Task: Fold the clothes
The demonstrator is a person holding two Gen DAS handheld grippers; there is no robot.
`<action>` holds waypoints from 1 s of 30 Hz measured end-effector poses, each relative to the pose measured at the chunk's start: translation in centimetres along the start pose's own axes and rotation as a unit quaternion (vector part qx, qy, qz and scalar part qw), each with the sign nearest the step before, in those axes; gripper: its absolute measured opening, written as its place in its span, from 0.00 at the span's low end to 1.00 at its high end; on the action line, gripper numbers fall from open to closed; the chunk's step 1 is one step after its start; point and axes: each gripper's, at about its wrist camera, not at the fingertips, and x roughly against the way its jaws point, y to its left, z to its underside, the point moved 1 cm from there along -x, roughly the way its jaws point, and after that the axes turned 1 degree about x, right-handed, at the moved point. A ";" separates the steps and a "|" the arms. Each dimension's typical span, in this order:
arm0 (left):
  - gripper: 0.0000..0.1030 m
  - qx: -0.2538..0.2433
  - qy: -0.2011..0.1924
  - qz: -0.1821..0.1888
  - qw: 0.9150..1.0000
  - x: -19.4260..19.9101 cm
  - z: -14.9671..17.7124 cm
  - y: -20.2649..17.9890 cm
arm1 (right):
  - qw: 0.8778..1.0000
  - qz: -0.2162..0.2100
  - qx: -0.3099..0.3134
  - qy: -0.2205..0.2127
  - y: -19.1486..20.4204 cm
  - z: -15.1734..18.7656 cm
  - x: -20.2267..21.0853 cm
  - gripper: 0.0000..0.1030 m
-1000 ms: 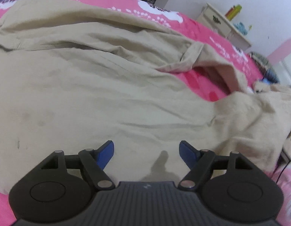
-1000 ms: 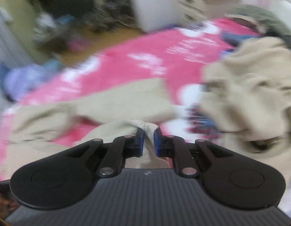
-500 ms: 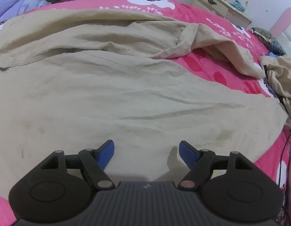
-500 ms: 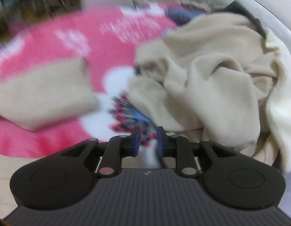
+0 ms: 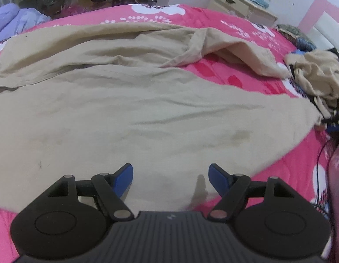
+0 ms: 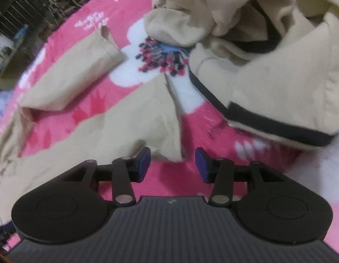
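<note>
Cloth fills the left wrist view: a large beige cotton garment [image 5: 130, 109] lies spread nearly flat on the pink floral bed cover [image 5: 300, 166], directly ahead of and beneath the left tool [image 5: 170, 176]. That tool is released, its blue pads wide apart above the garment's near edge and holding nothing. One sleeve [image 5: 241, 52] is folded over the pink cover ahead and to the right of it. Farther right sits a crumpled cream fleece garment with black trim [image 5: 316, 76]. A cream bedside cabinet [image 5: 239, 2] stands beyond the bed.

In the right wrist view the right tool [image 6: 172, 164] is also released, pads spread and empty, hovering over the pink cover. A corner of the beige garment [image 6: 147, 118] ends just ahead of its pads, the sleeve cuff [image 6: 103, 43] lying ahead to the left. The cream fleece pile [image 6: 268, 54] rises ahead to the right, black edging showing.
</note>
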 end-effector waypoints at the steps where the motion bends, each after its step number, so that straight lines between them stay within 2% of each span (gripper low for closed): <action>1: 0.75 -0.001 0.002 0.000 1.000 0.2 0.2 0.0 | 1.000 -0.002 0.002 0.003 0.1 0.0 -0.2 0.62; 6: 0.75 -0.008 0.007 -0.005 1.000 0.3 1.3 0.0 | 1.000 -0.018 -0.004 0.023 0.4 0.1 -1.4 0.62; 8: 0.75 -0.008 0.009 -0.010 1.000 0.1 1.6 0.0 | 0.999 -0.025 -0.006 0.032 0.6 0.1 -1.9 0.44; 9: 0.75 -0.008 0.011 -0.012 1.000 0.0 1.6 0.1 | 0.999 -0.026 0.000 0.032 0.9 0.1 -1.7 0.25; 10: 0.75 -0.006 0.011 -0.015 1.000 -0.1 1.7 0.2 | 0.999 -0.027 0.007 0.031 1.3 0.1 -1.5 0.19; 15: 0.74 0.011 0.011 -0.027 1.000 -0.7 1.3 1.2 | 0.997 -0.057 0.042 0.041 3.2 -1.1 2.5 0.17; 21: 0.74 0.006 0.016 -0.041 0.999 -1.0 0.9 2.1 | 0.993 -0.070 0.031 0.094 2.8 -5.1 6.8 0.16; 23: 0.74 0.003 0.018 -0.044 0.999 -1.0 0.8 2.4 | 0.989 -0.045 0.045 0.132 2.7 -5.6 6.3 0.16; 25: 0.74 0.003 0.019 -0.046 0.999 -1.0 0.8 2.6 | 0.984 0.005 0.071 0.164 2.5 -5.4 4.7 0.16; 30: 0.74 0.013 0.021 -0.046 0.999 -1.1 0.9 3.1 | 0.961 0.121 0.118 0.217 1.6 -3.7 -0.6 0.14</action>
